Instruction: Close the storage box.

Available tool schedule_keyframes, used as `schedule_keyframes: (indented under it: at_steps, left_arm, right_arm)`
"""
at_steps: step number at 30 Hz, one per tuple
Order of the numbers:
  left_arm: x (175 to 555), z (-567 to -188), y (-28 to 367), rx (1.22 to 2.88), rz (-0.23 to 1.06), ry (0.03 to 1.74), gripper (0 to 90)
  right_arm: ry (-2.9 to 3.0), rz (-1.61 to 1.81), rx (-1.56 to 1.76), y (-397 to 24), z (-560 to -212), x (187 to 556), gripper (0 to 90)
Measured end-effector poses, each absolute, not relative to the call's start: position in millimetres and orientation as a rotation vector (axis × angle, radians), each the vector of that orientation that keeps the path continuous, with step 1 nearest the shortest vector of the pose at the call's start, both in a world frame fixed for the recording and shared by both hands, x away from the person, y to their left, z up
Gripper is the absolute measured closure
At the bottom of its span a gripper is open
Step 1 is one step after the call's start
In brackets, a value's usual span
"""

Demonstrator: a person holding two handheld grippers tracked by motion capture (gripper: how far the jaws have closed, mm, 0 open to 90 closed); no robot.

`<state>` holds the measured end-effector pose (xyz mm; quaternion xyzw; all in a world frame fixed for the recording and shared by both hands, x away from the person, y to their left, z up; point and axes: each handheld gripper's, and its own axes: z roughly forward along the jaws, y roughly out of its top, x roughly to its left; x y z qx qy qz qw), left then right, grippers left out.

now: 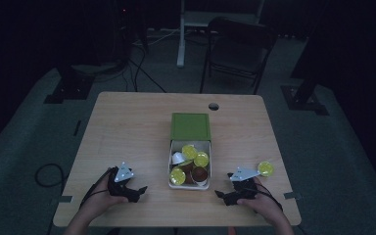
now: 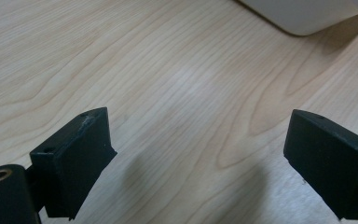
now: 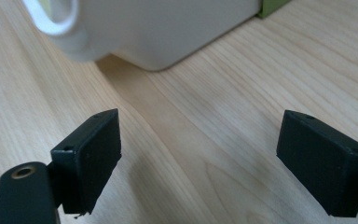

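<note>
High view: wooden worktop (image 1: 127, 127), white box (image 1: 190, 185) in the middle with its green lid (image 1: 190, 126) lying just behind it, touching the far end. Box holds a pile of small pods (image 1: 190, 164), some yellow-topped, some brown, one white. One loose yellow pod (image 1: 265, 169) sits on the worktop, just beside the right gripper (image 1: 225, 194) on its outer side. Left gripper (image 1: 139, 188) rests near the box's front left corner, right gripper near the front right corner; both hands low on the worktop, nothing carried.

Left gripper view: fingers (image 2: 74, 163) spread wide, bare wood between them, nothing held. A white corner of the box (image 2: 303, 16) shows at top right, well ahead of the tips.

Right gripper view: fingers (image 3: 88, 156) also wide apart, empty. White box wall (image 3: 168, 32) straight ahead, near but not touching; a sliver of green lid (image 3: 272, 5) at the top right edge.

Step in hand, my guess: picking up the loose pod and getting it into the box. To do it well, the right gripper needs to turn away from the box toward the pod, since it currently points the wrong way. Come down over the pod with the fingers either side of its rim, close gently as these pods look light and could skid or pop out. Left gripper could steady the box wall so it doesn't slide on the drop.
</note>
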<state>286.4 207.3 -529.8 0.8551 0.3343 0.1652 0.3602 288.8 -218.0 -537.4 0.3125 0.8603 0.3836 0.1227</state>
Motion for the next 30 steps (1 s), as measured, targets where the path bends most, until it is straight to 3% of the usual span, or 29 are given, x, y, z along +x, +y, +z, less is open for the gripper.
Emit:
schedule_keyframes:
  at_steps: [22,30]
  left_arm:
    - [286.1,-512.5,158.2,2.133,0.349,0.646,7.9]
    - [289.7,-505.3,151.1,2.081,0.389,0.633,7.9]
  right_arm:
    - [2.496,1.287,0.819,-198.7,-508.6,284.8,13.1]
    - [2.456,1.34,0.854,-194.9,-505.0,290.8,13.1]
